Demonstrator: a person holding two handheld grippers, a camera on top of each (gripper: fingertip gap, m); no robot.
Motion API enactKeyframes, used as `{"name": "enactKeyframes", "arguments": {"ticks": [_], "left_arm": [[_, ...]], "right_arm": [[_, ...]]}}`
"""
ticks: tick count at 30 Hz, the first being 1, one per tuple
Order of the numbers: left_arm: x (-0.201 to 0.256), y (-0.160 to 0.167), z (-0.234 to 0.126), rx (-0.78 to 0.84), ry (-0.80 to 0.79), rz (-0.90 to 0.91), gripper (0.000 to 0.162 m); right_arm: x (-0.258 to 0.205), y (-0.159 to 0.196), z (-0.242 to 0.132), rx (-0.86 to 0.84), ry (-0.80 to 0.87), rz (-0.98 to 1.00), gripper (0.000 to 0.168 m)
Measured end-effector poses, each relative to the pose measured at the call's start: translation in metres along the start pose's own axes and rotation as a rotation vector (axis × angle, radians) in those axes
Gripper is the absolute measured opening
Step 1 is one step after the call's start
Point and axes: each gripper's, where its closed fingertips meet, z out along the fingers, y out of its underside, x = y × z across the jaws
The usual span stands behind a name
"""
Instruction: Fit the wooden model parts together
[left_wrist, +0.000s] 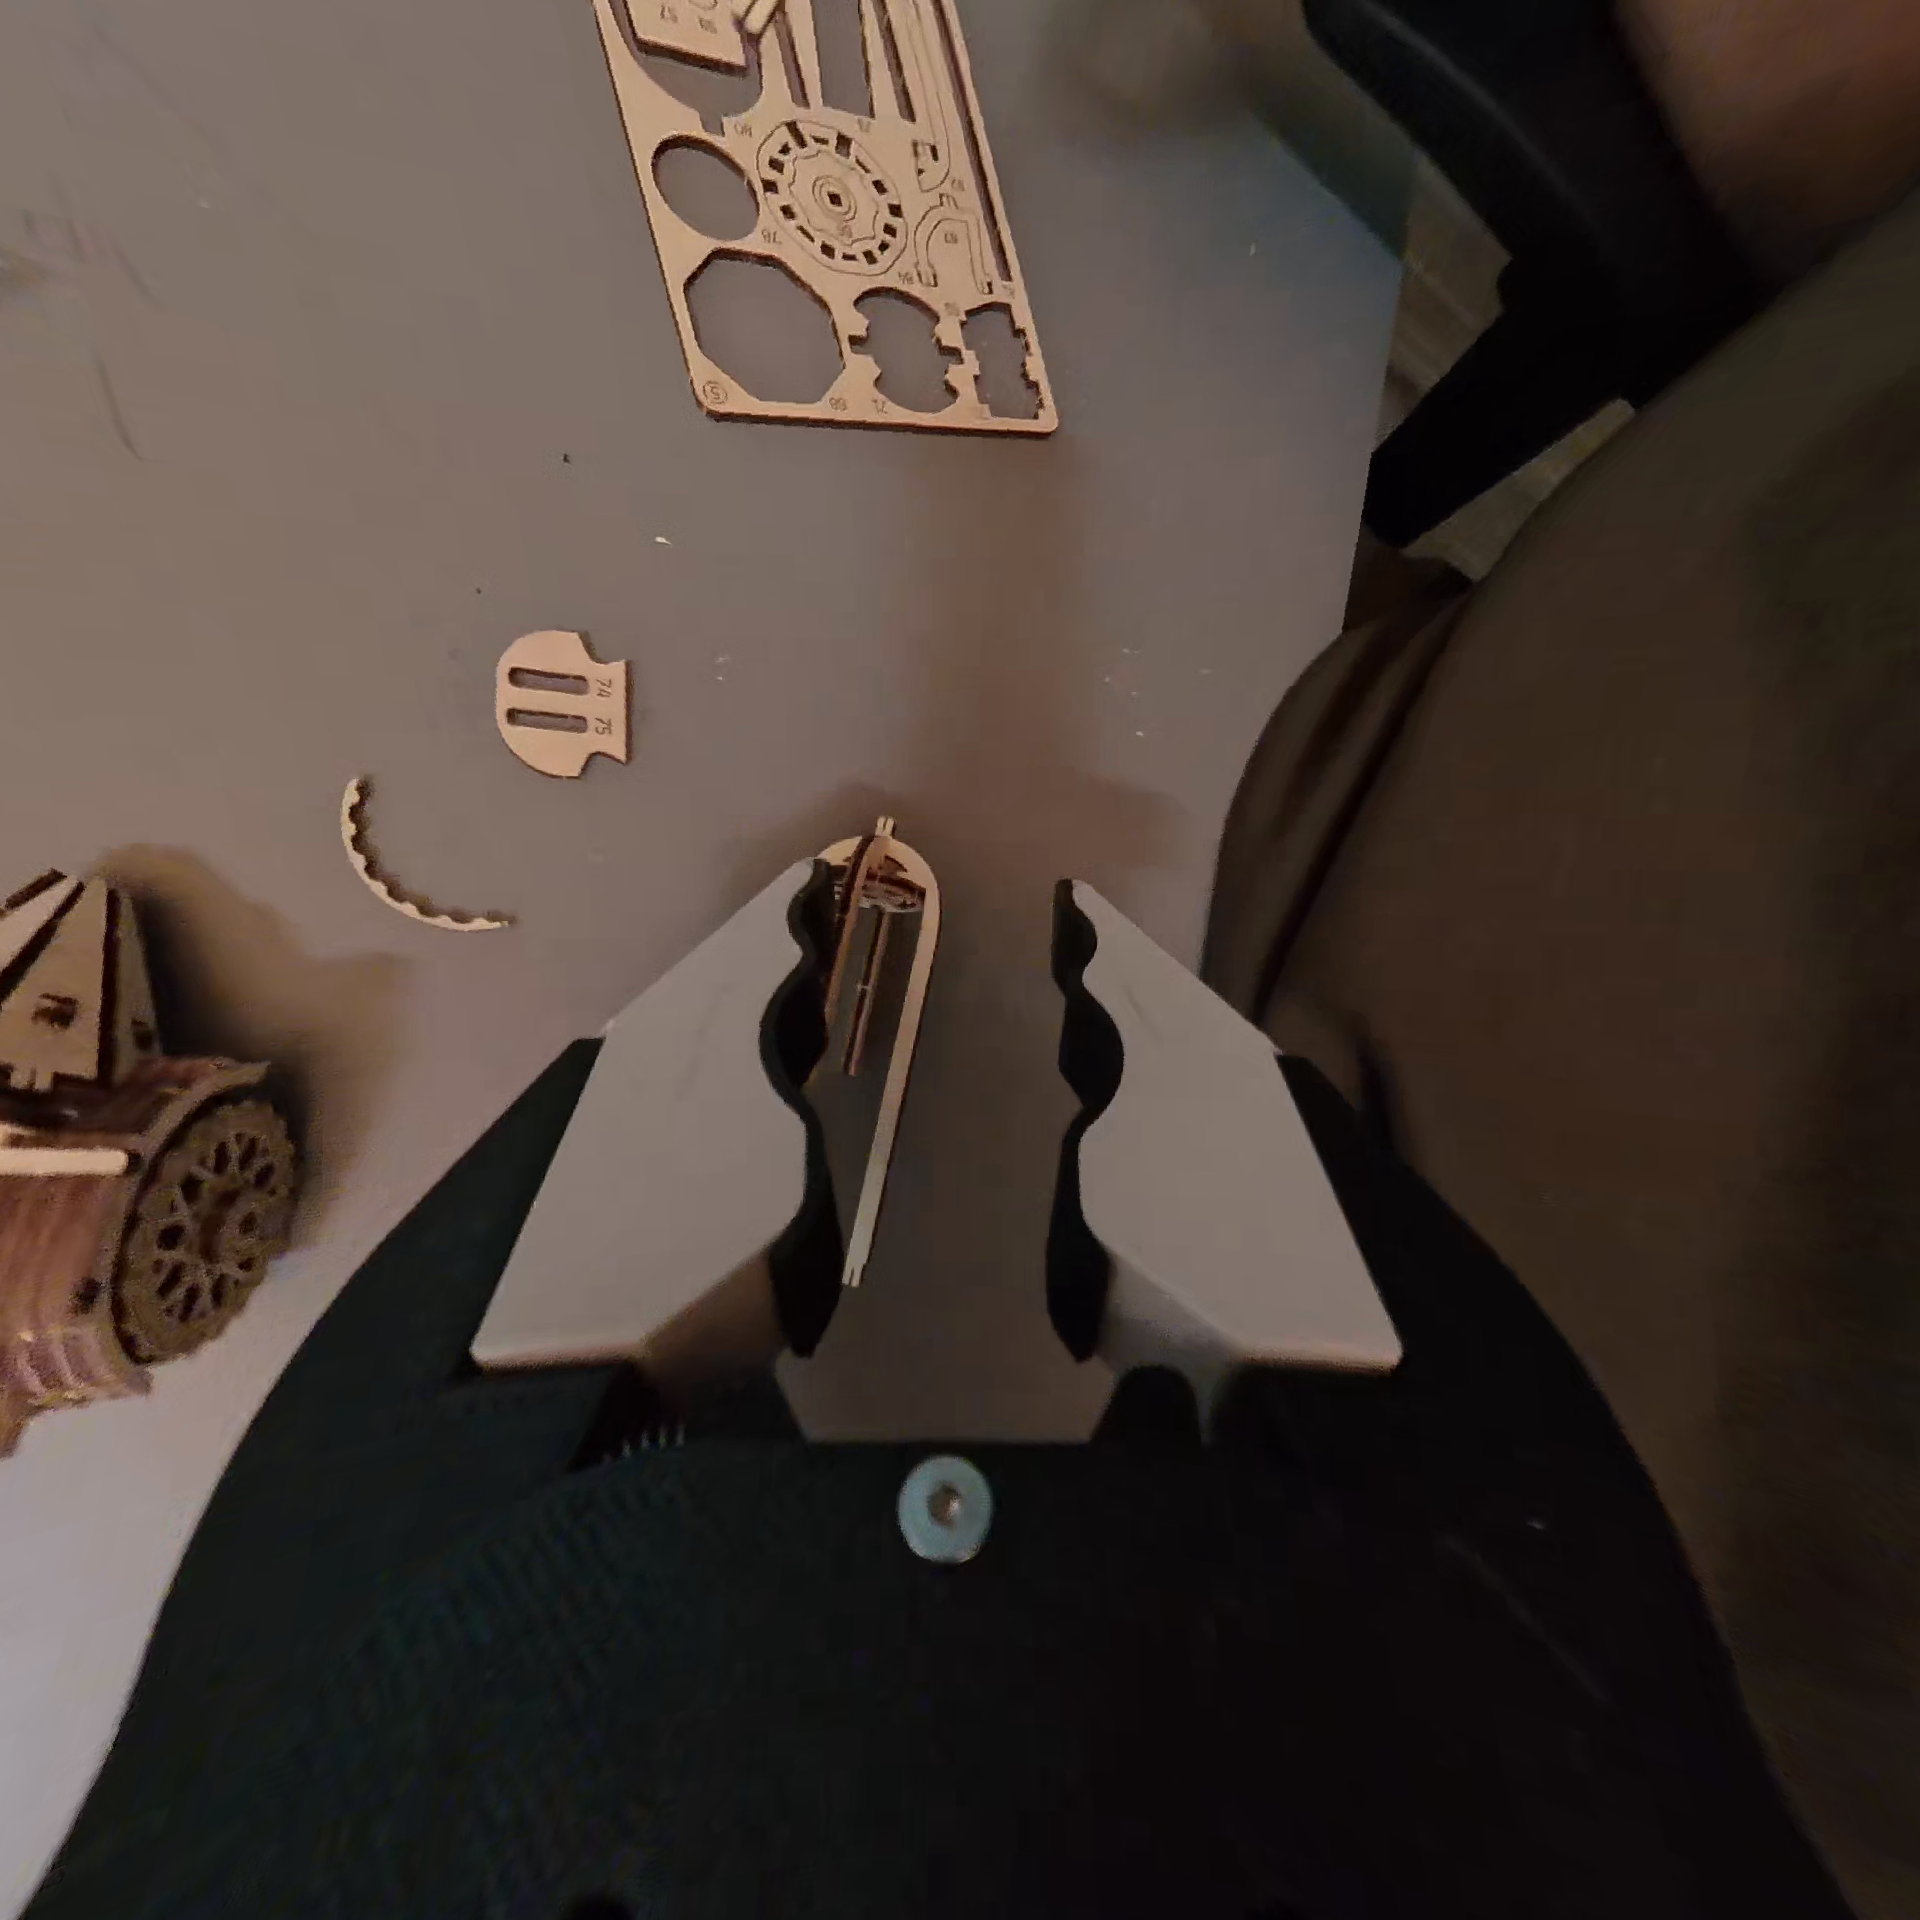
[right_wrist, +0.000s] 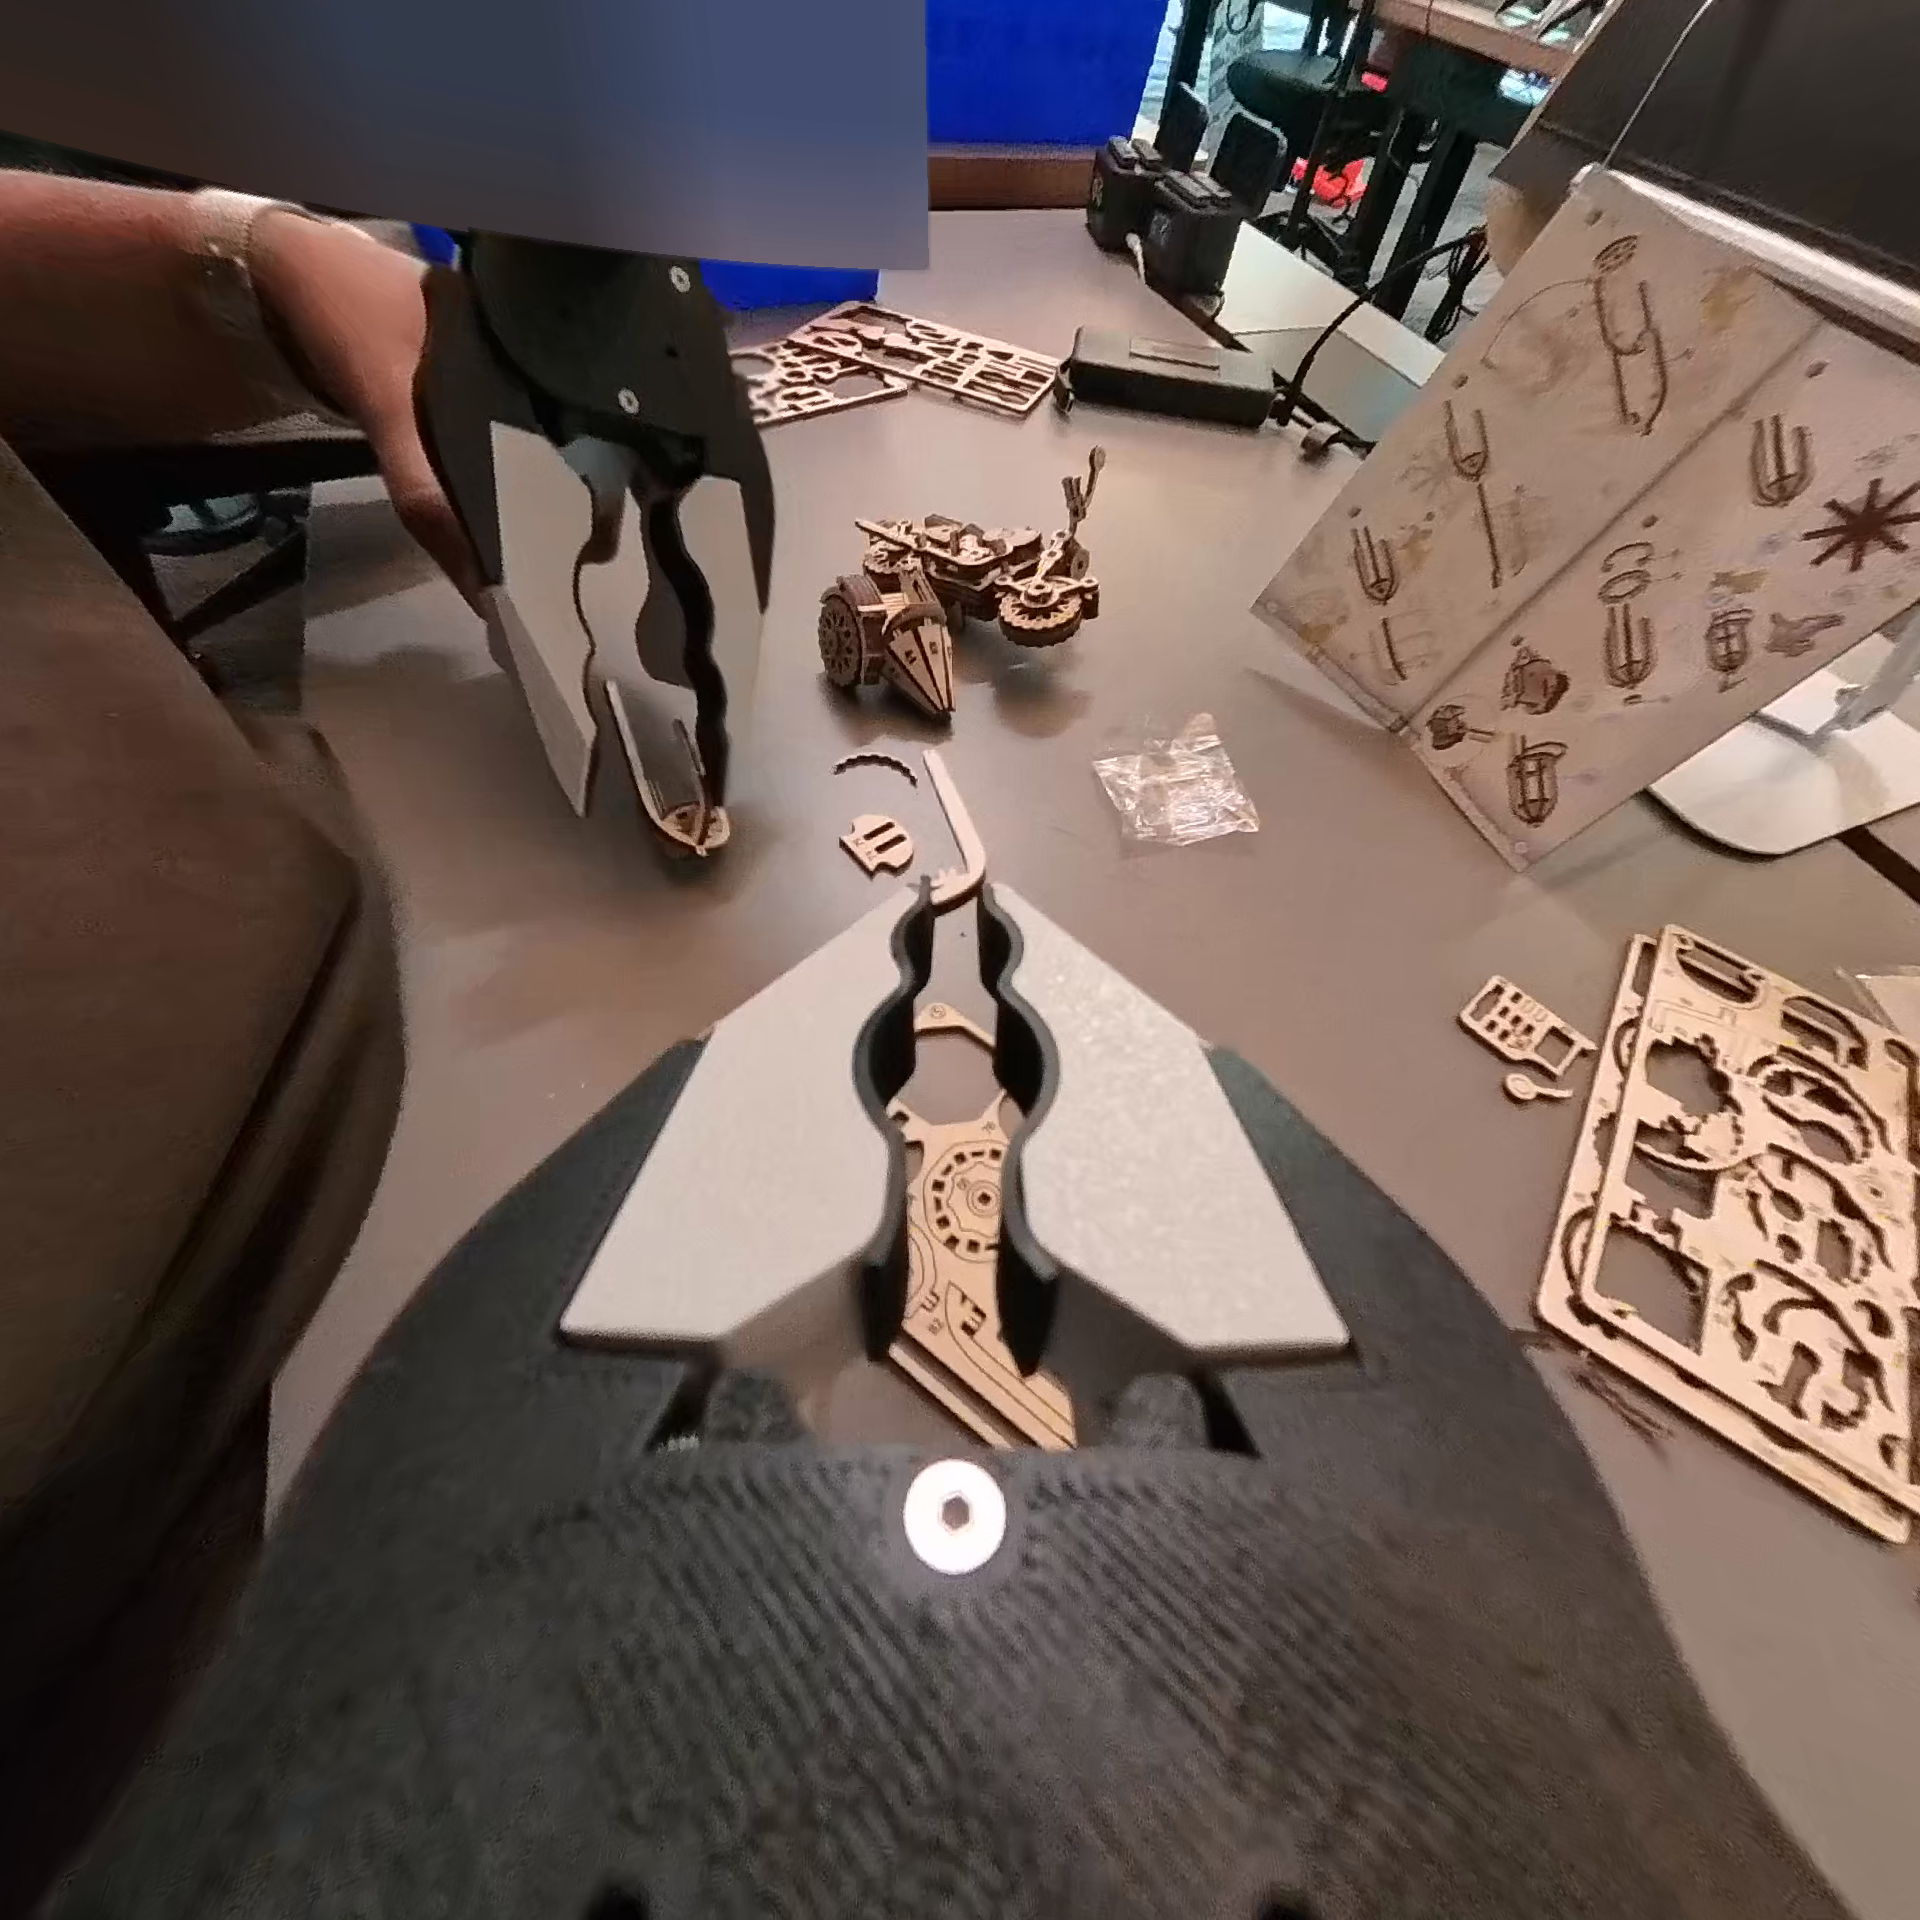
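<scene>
Worktop (left_wrist: 312, 468), grey, carrying the kit. Instruction sheet (right_wrist: 1621, 540), propped near its far right edge, appears only in the right wrist view, as does the motorcycle model (right_wrist: 956, 603); its printing is not given. Parts sheet (left_wrist: 831, 208) bears small engraved numbers. Left gripper (left_wrist: 935, 904): jaws spread wide, a narrow arched wooden subassembly (left_wrist: 883, 997) leaning against the left finger, tip on the worktop. Right gripper (right_wrist: 951, 904): fingers pinched on a bent wooden strip (right_wrist: 961, 831) at its toothed end.
</scene>
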Motion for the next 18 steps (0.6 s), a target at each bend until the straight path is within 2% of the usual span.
{"name": "enactKeyframes", "arguments": {"ticks": [5,11,18], "left_arm": [[0.010,0.004,-0.003,0.029,-0.004,-0.002,0.035],[0.025,0.010,-0.002,0.028,0.028,-0.012,0.036],[0.018,-0.005,-0.016,0.101,-0.028,0.025,0.039]], "right_arm": [[0.002,0.003,0.001,-0.012,0.002,0.011,0.006],[0.000,0.004,0.002,-0.021,0.003,-0.002,0.006],[-0.002,0.001,0.002,-0.015,0.000,-0.012,0.006]]}}
